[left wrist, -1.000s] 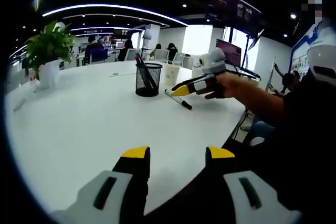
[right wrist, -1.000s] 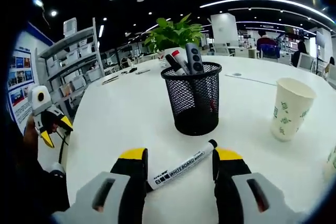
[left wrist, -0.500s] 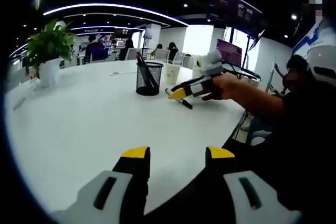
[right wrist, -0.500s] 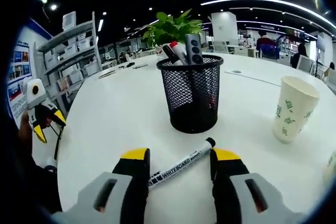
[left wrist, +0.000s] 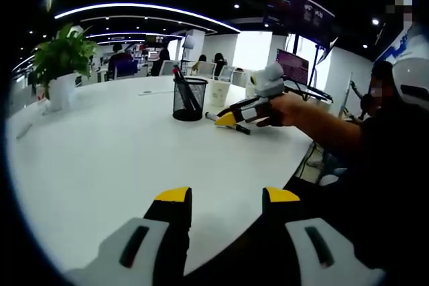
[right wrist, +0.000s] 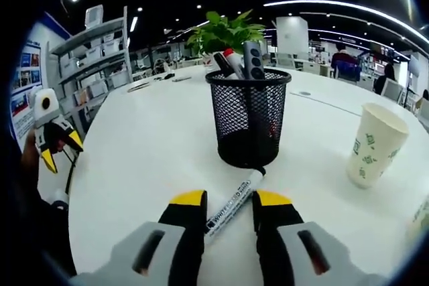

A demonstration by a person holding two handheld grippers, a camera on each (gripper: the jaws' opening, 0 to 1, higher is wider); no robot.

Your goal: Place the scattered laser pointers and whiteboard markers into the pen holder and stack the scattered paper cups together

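Your right gripper (right wrist: 230, 200) pinches the whiteboard marker (right wrist: 234, 196), seemingly.
It's before the pen holder (right wrist: 248, 117); left gripper (left wrist: 223, 196) gapes empty.

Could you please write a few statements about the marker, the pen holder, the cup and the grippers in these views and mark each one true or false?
1. The whiteboard marker lies on the white table between the jaws of the right gripper. True.
2. The black mesh pen holder is empty. False: several pens and a pointer stand in it.
3. A paper cup stands upright on the table, apart from the pen holder. True.
4. The left gripper is shut on a marker. False: its jaws are open with nothing between them.
5. The potted plant lies tipped over. False: it stands upright on the table.
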